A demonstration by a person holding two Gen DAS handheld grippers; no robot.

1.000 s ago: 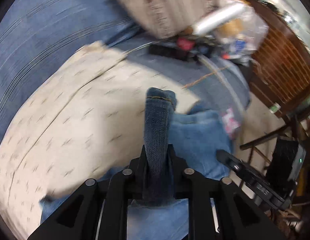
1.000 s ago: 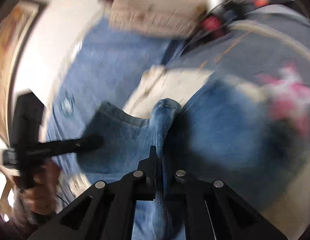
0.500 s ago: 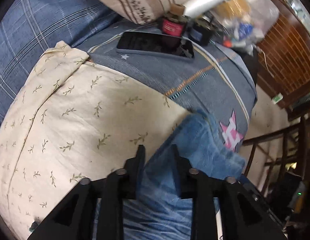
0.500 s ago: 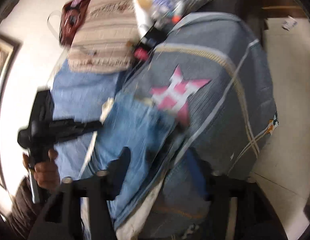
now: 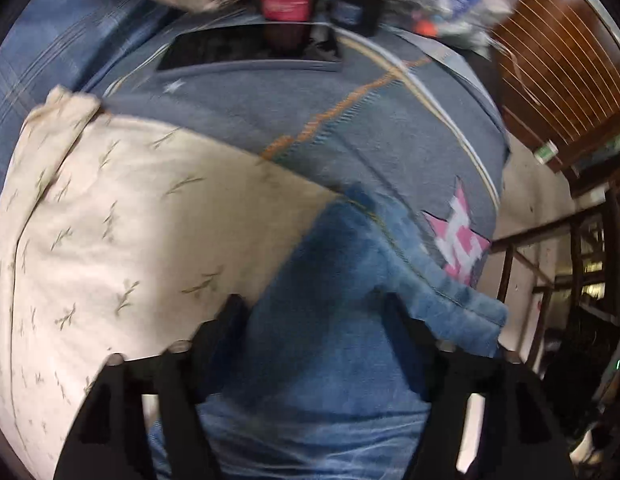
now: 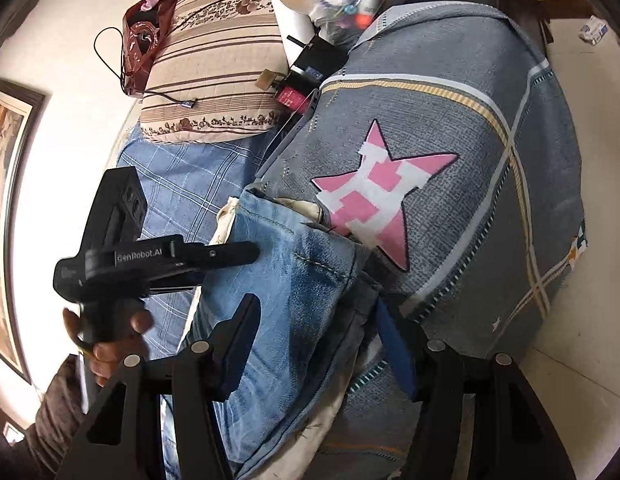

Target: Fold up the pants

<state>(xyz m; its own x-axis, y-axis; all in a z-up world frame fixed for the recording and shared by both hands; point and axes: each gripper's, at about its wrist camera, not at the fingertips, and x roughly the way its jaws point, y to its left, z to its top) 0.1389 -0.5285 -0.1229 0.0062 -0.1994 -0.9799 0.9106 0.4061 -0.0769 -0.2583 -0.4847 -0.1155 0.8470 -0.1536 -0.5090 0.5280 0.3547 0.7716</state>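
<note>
Evidently a fold has just landed: left gripper point(image 5: 314, 320) jaws opening, right gripper point(image 6: 314, 336) jaws easing inward, neither gripping the jeans point(image 6: 293, 280) near the bed's point(image 6: 490, 160) edge; next, regrasp the far end.

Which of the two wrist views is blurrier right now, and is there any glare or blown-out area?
Left wrist view: motion-smeared throughout, the jeans and the phone soft-edged. Right wrist view: mostly sharp, the pink star crisp, but the wall at left is washed out bright. Both views bend at the edges from the fisheye.
</note>
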